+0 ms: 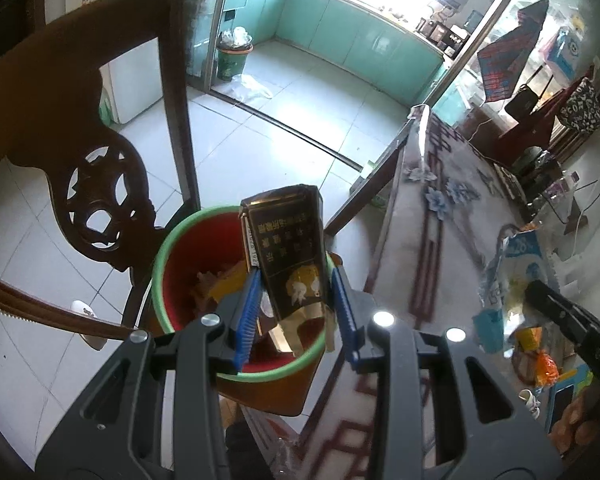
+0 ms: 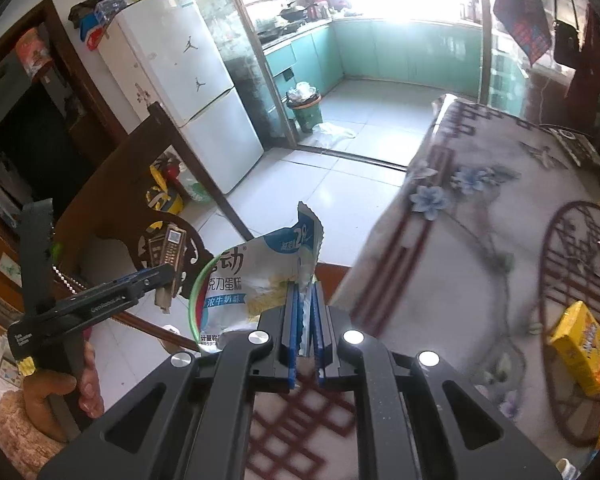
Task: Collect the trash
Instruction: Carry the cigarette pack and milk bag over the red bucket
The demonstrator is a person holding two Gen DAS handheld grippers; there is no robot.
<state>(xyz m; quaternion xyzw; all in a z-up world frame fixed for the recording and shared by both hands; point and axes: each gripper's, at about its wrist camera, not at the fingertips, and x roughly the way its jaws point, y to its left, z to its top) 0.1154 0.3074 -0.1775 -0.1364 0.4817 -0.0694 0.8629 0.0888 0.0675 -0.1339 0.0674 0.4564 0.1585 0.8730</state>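
A dark brown, gold-printed cardboard cigarette pack (image 1: pixel 290 252), crumpled and torn open at its lower end, stands upright between the blue pads of the left gripper (image 1: pixel 296 300), whose jaws are clamped on its two sides. In the left wrist view the pack hangs right over the mouth of a red plastic waste bin with a green rim (image 1: pixel 162 264), which already has brownish and yellow scraps at its bottom. The bin sits on the pale tiled floor (image 1: pixel 284 92), tucked between a dark carved wooden chair (image 1: pixel 96 196) at nine o'clock and the edge of a table covered in a glossy floral cloth (image 1: pixel 440 216) at three o'clock.

A white and blue torn plastic snack wrapper (image 2: pixel 260 280) is pinched by one edge in the right gripper (image 2: pixel 305 320), whose jaws are drawn almost together on the thin film. In the right wrist view the wrapper hides most of the bin, with only an arc of green rim showing at its eight o'clock. The left gripper and the bare hand (image 2: pixel 66 390) holding it appear at nine o'clock there.

Farther out on the table, at four o'clock, lies a yellow cardboard box (image 2: pixel 580 348). At twelve o'clock, a green waste basket (image 2: pixel 305 110) stuffed with white bags stands by the kitchen doorway, beside a white refrigerator (image 2: pixel 188 84).
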